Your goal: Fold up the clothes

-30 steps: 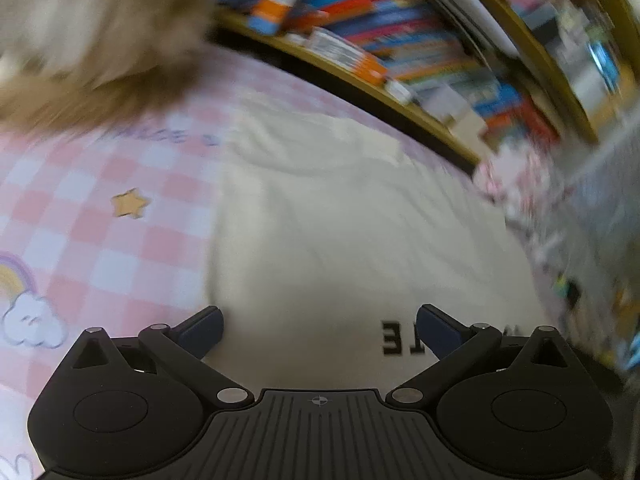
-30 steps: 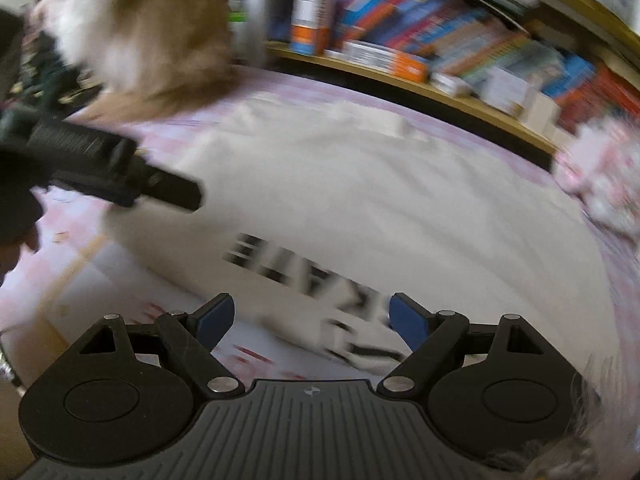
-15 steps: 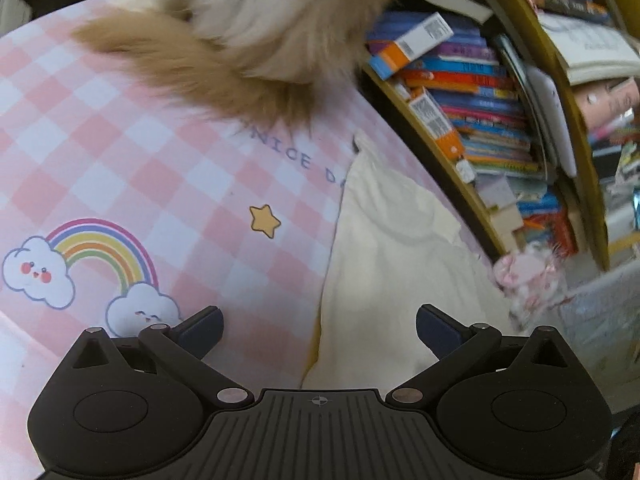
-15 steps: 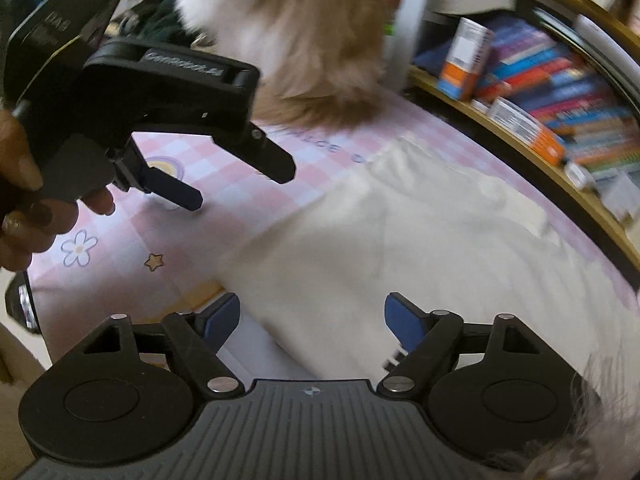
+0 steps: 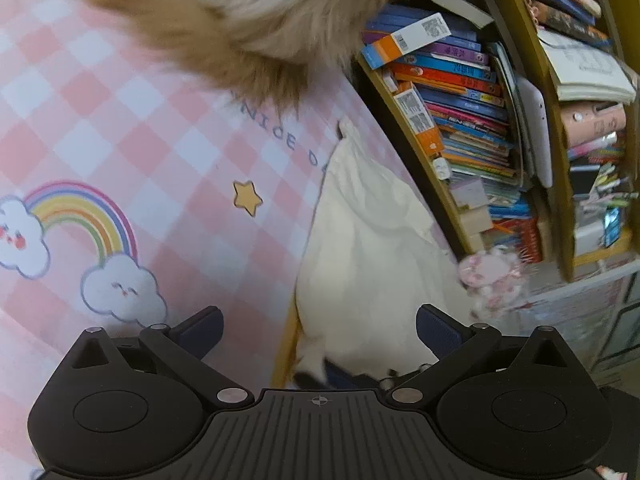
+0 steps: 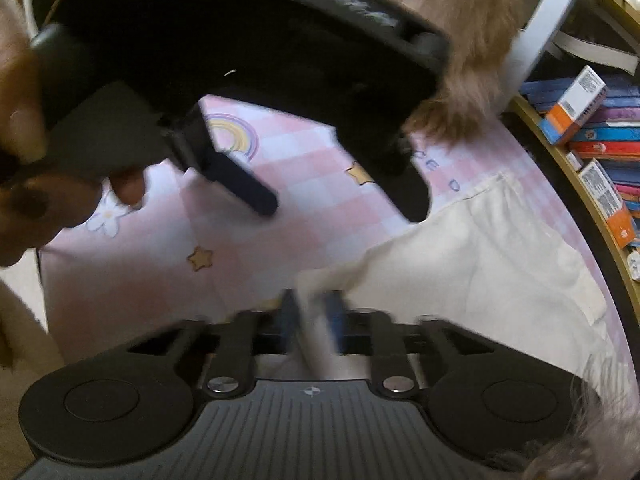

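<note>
Right gripper (image 6: 314,316): fingers clenched on a corner of the cream garment (image 6: 500,264), fabric pinched between the blue pads, rest of it spreading right of the fingers across the pink checked counter (image 6: 320,216). Left gripper (image 5: 318,330): fingers released, wide apart, nothing in them; garment edge lies between and ahead of them. Fluffy tan animal (image 5: 260,16) beyond both sets of fingers, bookshelf (image 5: 460,120) further right.

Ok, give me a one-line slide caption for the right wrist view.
Right gripper pinches the cream garment's corner on the pink checked cloth; the open left gripper hovers above.
</note>
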A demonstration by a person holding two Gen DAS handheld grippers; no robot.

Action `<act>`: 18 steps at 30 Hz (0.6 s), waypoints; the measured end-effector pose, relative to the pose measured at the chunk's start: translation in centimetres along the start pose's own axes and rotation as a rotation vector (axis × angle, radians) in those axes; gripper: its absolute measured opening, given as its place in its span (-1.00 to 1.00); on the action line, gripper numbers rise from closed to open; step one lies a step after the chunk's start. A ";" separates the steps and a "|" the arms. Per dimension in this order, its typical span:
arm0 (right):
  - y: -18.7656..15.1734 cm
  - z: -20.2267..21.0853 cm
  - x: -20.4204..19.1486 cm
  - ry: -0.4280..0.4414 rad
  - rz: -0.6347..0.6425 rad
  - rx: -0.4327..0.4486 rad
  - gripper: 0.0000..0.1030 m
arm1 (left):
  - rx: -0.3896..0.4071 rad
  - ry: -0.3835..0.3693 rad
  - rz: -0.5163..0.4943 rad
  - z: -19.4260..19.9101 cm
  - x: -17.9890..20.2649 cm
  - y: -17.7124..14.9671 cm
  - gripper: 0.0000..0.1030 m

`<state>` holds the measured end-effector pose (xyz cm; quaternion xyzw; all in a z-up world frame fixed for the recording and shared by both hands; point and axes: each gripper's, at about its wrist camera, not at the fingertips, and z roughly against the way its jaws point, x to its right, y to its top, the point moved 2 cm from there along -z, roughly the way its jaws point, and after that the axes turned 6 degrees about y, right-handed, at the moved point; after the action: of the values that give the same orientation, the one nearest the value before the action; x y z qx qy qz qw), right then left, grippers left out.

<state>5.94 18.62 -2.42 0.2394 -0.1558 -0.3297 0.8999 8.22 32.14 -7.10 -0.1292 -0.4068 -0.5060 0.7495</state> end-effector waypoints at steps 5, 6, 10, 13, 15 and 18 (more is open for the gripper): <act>0.4 4.0 1.7 -0.039 -0.114 0.124 -0.87 | -0.112 -0.167 0.148 -1.7 -0.4 0.2 1.00; 0.3 4.7 2.1 -0.047 -0.137 0.141 -0.87 | -0.136 -0.196 0.166 -2.3 -0.2 0.2 1.00; 0.2 6.3 3.1 -0.063 -0.194 0.179 -0.87 | -0.211 -0.270 0.199 -4.7 1.2 -0.4 1.00; 0.1 6.4 3.1 -0.054 -0.220 0.178 -0.88 | -0.248 -0.294 0.221 -5.9 1.8 -0.8 0.98; -0.2 6.5 2.8 -0.034 -0.252 0.165 -0.87 | -0.261 -0.296 0.226 -6.3 1.9 -1.0 0.98; -0.8 6.9 2.9 -0.009 -0.309 0.153 -0.24 | -0.261 -0.283 0.237 -6.5 1.7 -1.1 0.95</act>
<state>4.66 13.90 3.29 0.3271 -0.1457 -0.4524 0.8168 10.64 26.63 -10.21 -0.3418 -0.4210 -0.4394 0.7162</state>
